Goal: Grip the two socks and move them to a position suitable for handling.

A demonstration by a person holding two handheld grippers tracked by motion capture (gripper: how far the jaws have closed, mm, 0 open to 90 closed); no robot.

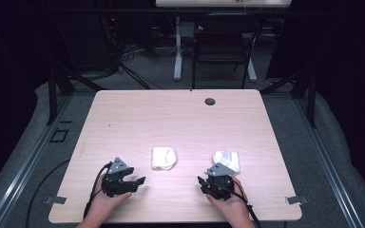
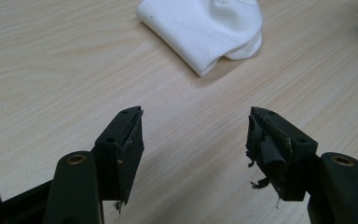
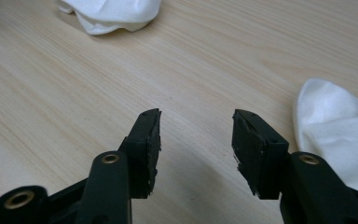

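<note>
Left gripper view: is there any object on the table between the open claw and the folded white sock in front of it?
Nothing visible stands in the way. Between the left claw, whose jaws stand open and hold nothing, and the folded white cotton sock lies bare light wooden table. The second white sock lies off to the side, near the right claw.

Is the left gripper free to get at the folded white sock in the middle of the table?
Probably yes. The left gripper is open with nothing between its jaws, and the folded sock lies just ahead of it on bare table, with nothing in between.
</note>
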